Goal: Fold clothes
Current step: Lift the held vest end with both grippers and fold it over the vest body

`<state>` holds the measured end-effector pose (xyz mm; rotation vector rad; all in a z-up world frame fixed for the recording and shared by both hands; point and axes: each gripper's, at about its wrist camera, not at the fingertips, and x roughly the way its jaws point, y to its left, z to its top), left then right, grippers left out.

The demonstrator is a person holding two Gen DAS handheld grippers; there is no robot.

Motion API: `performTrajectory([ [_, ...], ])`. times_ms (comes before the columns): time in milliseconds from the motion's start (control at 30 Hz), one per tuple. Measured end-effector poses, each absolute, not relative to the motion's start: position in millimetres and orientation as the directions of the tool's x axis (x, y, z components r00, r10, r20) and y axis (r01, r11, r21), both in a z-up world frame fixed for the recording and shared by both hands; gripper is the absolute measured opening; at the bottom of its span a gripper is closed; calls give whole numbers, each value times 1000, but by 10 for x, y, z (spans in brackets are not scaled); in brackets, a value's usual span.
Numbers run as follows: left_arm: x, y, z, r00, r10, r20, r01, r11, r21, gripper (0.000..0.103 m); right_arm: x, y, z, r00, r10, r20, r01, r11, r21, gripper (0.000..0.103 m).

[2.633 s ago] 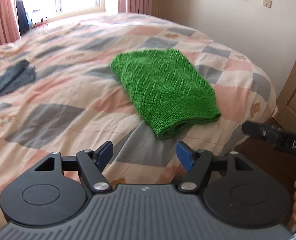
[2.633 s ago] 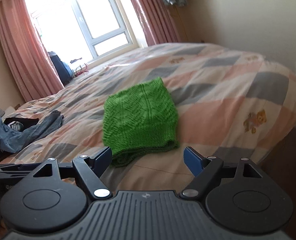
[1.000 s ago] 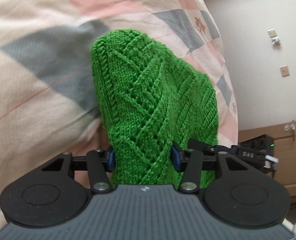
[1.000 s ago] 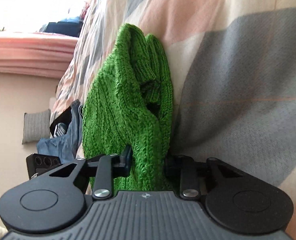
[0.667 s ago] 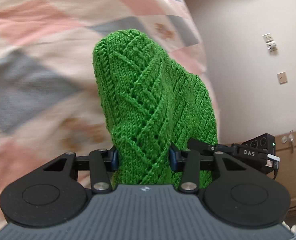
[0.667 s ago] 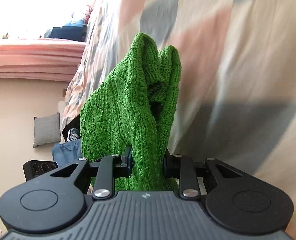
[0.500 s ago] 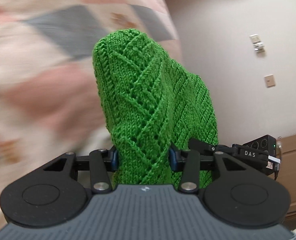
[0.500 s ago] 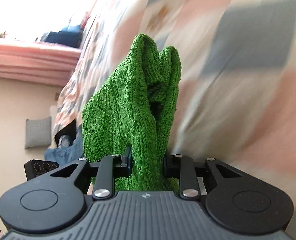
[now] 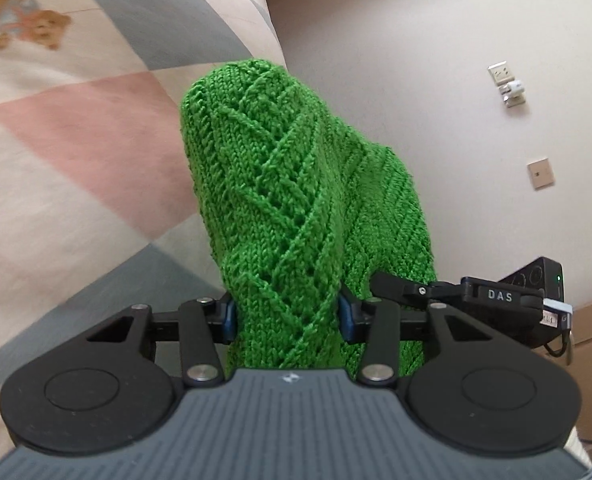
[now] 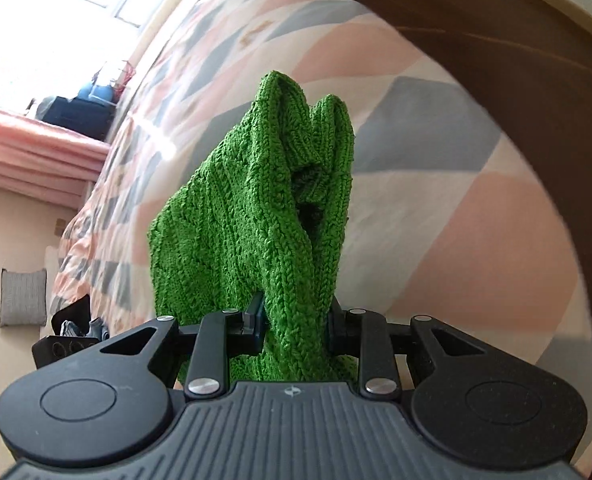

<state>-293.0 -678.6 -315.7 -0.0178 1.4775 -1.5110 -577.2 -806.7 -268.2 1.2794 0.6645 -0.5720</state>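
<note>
The lower part of the green sweater (image 9: 284, 208) is cut off behind the body of each tool, so its full length cannot be seen. The quilt (image 9: 76, 132) behind it is blurred in places. The left gripper (image 9: 286, 316) has its 2 blue pads pressed into the knit, holding a thick fold. The right gripper (image 10: 294, 320) pinches a narrower bunch between its pads. In the left view the right tool shows beside the sweater. The sweater is held off the quilt, its long axis running away from each camera, ending in a rounded fold in the left view and 2 humps in the right.
</note>
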Motion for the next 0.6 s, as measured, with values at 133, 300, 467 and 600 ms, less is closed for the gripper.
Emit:
performTrajectory([
  [133, -2972, -6984, -3313, -499, -600, -626, 634, 240, -735, 41, -5734, -8294, -2955, 678, -6, -735, 722, 198, 663, 28],
  [300, -2978, -7038, -3514, -496, -559, -665, 673, 237, -701, 45, -5643, -8432, -3278, 650, 10, -760, 743, 200, 638, 32],
  [467, -2812, -6934, -3229, -490, -534, -689, 746, 152, -649, 44, -5819, -8234, -3259, 588, -184, -788, 809, 159, 566, 59],
  [600, -2691, -6921, -3095, -524, -489, -697, 764, 91, -639, 43, -6192, -7739, -3018, 550, -375, -746, 819, 68, 570, 70],
])
